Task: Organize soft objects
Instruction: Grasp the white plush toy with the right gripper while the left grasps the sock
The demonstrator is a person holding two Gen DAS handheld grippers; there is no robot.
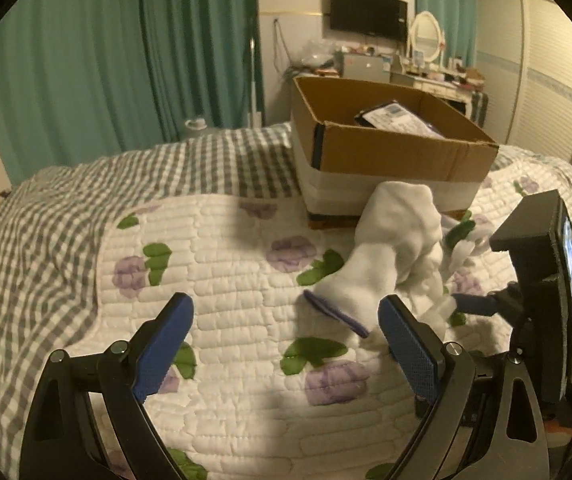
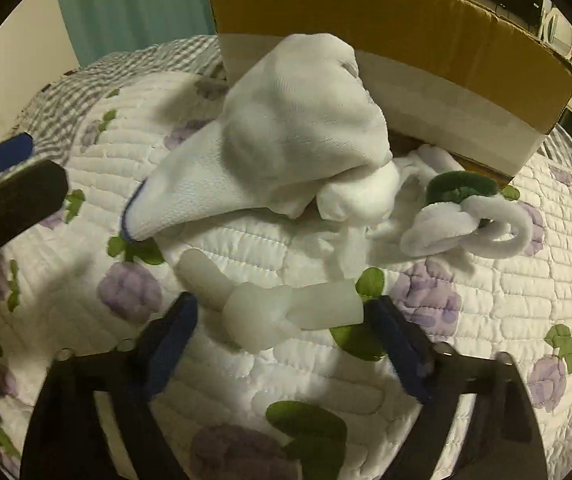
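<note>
Ribbed white sock [image 2: 286,128] slumps on quilted floral bedspread [image 2: 485,320] beside cardboard box [image 2: 405,24].

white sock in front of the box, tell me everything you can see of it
The white sock is a soft knit, bunched and crumpled into a rounded lump at one end, with its flatter cuff end stretching out toward the left in the right wrist view. A thin dark blue line trims the cuff opening. It lies on the floral quilt, its bunched end close against the cardboard box behind it. More white fabric is tucked under and beside it. Neither gripper touches it.
</note>
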